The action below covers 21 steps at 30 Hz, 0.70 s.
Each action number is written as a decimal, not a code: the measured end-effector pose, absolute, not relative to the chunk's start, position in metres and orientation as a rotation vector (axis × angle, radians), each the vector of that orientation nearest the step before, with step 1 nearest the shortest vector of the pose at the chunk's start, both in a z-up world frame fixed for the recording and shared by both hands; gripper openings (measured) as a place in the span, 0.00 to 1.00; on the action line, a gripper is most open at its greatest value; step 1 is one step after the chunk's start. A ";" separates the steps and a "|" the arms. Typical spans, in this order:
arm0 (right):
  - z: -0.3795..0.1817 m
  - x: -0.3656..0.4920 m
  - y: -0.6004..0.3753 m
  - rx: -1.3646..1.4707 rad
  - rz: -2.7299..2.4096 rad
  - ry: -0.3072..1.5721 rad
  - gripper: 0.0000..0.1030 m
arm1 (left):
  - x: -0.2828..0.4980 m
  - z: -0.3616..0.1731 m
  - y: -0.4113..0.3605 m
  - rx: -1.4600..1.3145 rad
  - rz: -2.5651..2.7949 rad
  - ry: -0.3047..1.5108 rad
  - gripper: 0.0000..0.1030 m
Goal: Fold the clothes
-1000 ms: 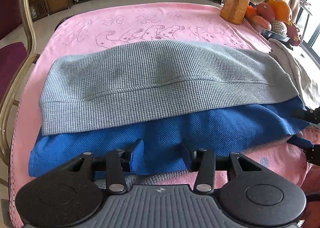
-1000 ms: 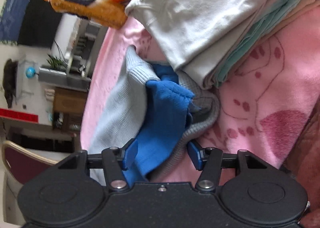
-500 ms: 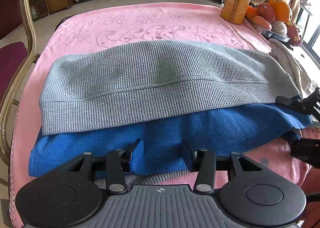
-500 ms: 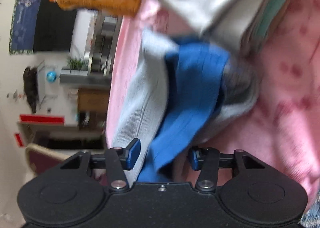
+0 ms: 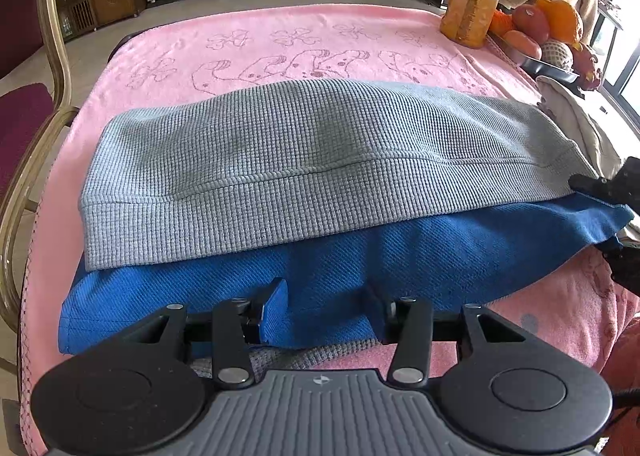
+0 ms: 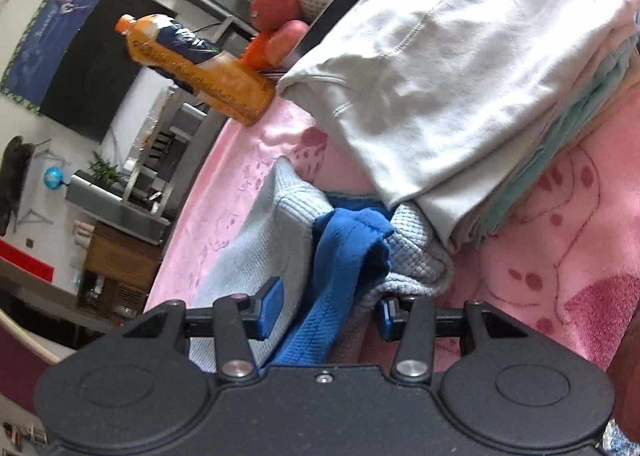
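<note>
Grey-and-blue garment half folded on the pink blanket, both grippers at its near edge.

The pink blanket (image 5: 280,35) covers the whole table, with shelving and cabinets in the room beyond and a chair frame at the left. The garment (image 5: 320,159) lies across the middle, its grey waffle-knit half doubled over the blue half, so I judge one lengthwise fold made and the crosswise folds left. At the far right sit a finished stack of folded clothes (image 6: 460,75), a fruit tray (image 5: 552,67) and an orange drink bottle (image 5: 472,3). The left gripper (image 5: 326,306) has its fingers partly spread with the blue near hem bunched between them, apparently pinched. The right gripper (image 6: 324,310) straddles the garment's right end, layers filling its gap; whether it presses, I cannot tell.
</note>
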State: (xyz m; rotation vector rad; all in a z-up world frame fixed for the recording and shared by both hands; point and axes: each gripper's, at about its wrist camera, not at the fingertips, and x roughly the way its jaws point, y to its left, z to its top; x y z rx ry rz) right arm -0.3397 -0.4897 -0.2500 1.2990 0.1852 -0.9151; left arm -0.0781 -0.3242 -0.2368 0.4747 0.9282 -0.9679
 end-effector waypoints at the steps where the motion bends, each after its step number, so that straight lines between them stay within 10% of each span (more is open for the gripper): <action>1: -0.254 -0.344 -0.493 1.370 -0.919 0.155 0.44 | -0.079 -0.237 -0.324 0.477 -0.968 0.927 0.46; 7: -0.262 -0.348 -0.505 1.562 -1.009 0.127 0.14 | -0.079 -0.236 -0.325 0.486 -0.974 0.924 0.46; 21: -0.160 -0.262 -0.469 0.687 -1.054 0.477 0.10 | -0.039 -0.177 -0.247 0.428 -0.933 0.935 0.37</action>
